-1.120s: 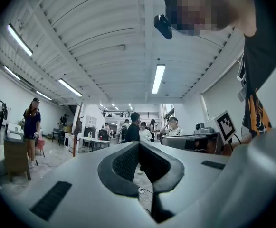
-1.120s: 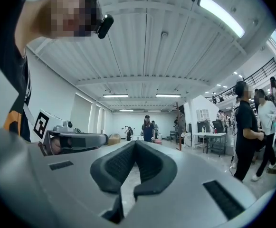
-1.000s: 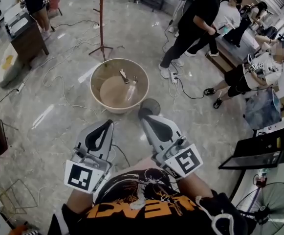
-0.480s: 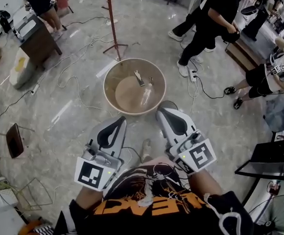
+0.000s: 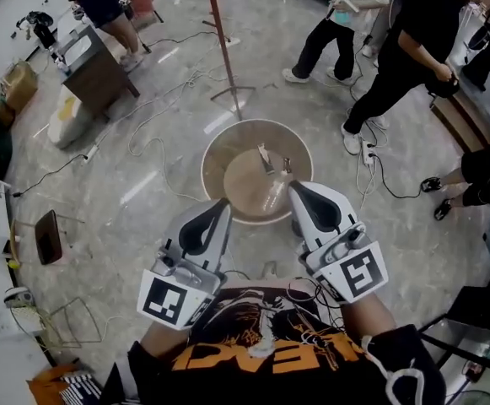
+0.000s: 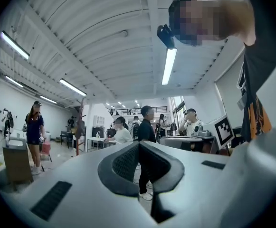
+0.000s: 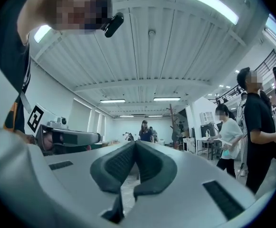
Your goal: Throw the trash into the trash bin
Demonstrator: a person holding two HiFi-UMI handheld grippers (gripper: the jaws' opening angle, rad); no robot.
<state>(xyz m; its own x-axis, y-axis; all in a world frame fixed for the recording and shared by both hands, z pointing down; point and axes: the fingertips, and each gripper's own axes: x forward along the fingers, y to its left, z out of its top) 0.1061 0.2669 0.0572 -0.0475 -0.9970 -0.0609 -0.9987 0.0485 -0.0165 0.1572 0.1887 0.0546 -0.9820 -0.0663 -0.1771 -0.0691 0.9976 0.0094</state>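
Looks steeply down on a round tan plastic trash bin [image 5: 209, 163], upright on the grey marble floor [image 5: 135, 184], with a few pale scraps of trash [image 5: 266, 155] lying at its bottom. Shows the white left hand-held gripper [image 5: 223, 203] and right hand-held gripper [image 5: 296, 187] side by side above the bin's near rim, each with dark jaws pressed together, nothing between them.
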